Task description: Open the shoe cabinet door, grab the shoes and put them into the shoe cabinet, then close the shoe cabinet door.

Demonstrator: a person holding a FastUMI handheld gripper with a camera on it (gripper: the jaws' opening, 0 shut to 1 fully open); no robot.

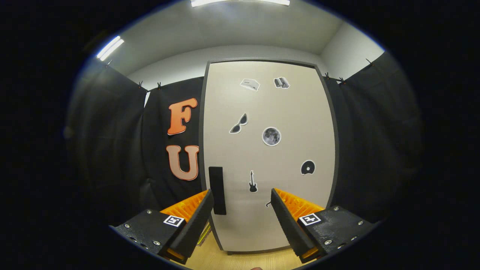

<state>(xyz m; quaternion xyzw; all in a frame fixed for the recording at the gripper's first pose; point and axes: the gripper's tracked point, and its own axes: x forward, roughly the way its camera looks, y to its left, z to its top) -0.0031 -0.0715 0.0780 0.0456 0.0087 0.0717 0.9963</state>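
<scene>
Shoe cabinet door (268, 150) stands shut, straight ahead of the claw (242, 198) and beyond its fingers. Its black handle (217, 190) sits just past the left finger's tip (204, 210). Claw's spread wide, gripping nothing.

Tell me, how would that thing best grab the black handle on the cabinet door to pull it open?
Grip the black handle across its narrow width, coming straight at the cabinet door from the front. It is a tall, slim upright bar near the door's left edge, so a jaw on each long side fits. The gripper is open, its jaws spread wider than the bar, which lies just ahead of the left finger.
</scene>
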